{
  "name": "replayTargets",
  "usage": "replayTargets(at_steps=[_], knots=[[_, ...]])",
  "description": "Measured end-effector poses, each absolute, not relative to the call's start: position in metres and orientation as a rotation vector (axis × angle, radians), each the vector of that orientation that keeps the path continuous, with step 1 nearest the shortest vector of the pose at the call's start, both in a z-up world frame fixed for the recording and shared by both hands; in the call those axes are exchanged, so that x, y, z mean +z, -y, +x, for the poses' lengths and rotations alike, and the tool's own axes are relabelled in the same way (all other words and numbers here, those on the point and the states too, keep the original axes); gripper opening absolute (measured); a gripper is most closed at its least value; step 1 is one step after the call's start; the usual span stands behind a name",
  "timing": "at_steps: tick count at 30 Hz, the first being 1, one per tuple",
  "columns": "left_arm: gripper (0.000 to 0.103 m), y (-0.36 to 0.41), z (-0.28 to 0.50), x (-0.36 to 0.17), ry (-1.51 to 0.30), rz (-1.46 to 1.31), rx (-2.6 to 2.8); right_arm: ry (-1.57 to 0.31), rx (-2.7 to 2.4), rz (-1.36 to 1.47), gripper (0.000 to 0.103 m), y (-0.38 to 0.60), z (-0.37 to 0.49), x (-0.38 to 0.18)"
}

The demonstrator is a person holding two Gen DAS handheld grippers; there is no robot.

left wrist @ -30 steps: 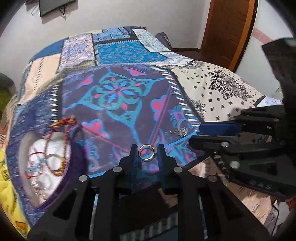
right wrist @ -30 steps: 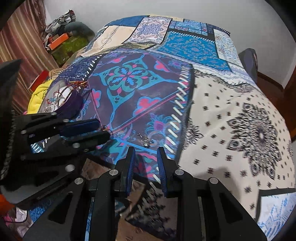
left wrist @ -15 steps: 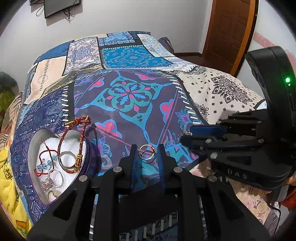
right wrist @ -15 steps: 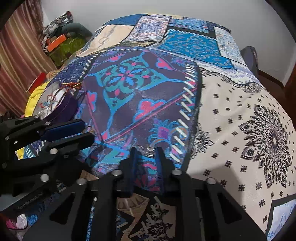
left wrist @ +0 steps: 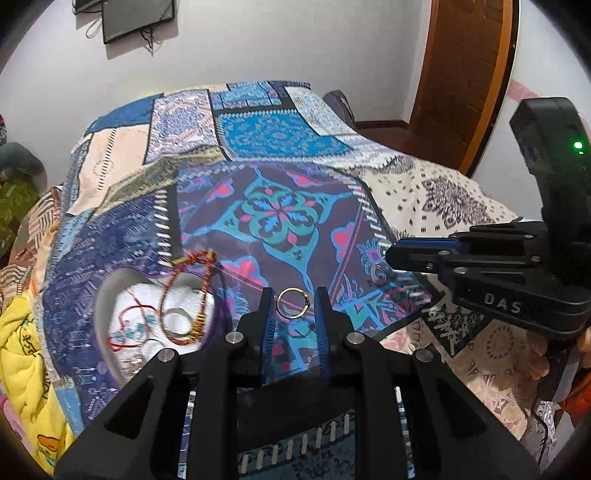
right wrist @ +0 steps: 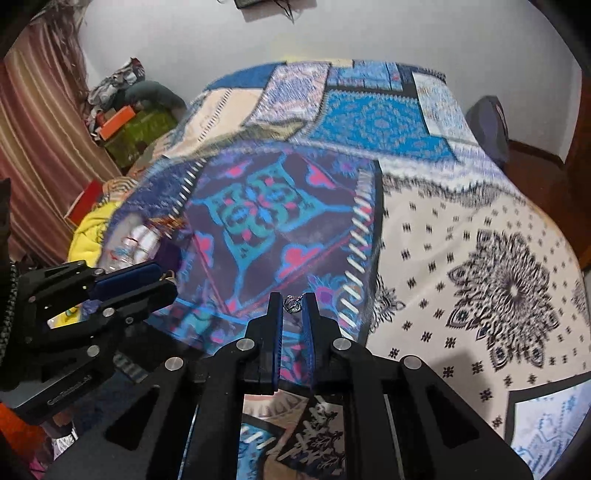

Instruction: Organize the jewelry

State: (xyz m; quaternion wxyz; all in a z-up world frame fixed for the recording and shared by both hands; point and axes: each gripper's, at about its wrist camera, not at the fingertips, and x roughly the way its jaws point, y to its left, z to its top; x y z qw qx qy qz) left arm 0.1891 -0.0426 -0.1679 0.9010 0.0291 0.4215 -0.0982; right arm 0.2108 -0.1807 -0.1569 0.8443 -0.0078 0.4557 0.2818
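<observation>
The only readable writing is "DAS", embossed in pale letters on the black body of the right gripper (left wrist: 391,254) as the left wrist camera sees it, with a green light glowing on the housing above. In the right wrist view a line of small lettering runs along the left gripper's side, too small to make out.

The left gripper (left wrist: 293,304) holds a gold ring (left wrist: 293,302) between its blue-padded tips, raised above the patchwork bedspread (left wrist: 273,214). The right gripper (right wrist: 294,303) is clamped on a small silver ring (right wrist: 291,304) at its very tips, just above the bedspread's dark purple panel.

Left of the gold ring lies a heart-shaped box (left wrist: 107,291) with a purple rim and white lining. A red and gold bracelet (left wrist: 184,295) hangs over its upper rim, and inside are a silver ring (left wrist: 176,320), red cords and other pieces too blurred to name.

Beyond the box, a yellow blanket (left wrist: 22,347) bunches at the bed's edge. Right of the bedspread stands a brown wooden door (left wrist: 465,74); a dark screen (left wrist: 138,16) hangs on the wall behind.
</observation>
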Motion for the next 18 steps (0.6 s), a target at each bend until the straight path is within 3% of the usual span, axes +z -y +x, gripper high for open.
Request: replayTargets(at_steps=[4, 6, 18], knots=[[0.02, 0.033, 0.184, -0.154, -0.842, 0.044, -0.184, -0.917, 0.605, -0.021, 0.009, 0.176, 0.207, -0.14], [0.014, 0.027, 0.181, -0.147, -0.832, 0.033, -0.177, -0.893, 0.611, -0.019, 0.009, 0.173, 0.204, -0.131], [0.013, -0.005, 0.166, -0.126, -0.807, -0.034, -0.178, -0.79, 0.63, -0.021, 0.009, 0.156, 0.194, -0.099]])
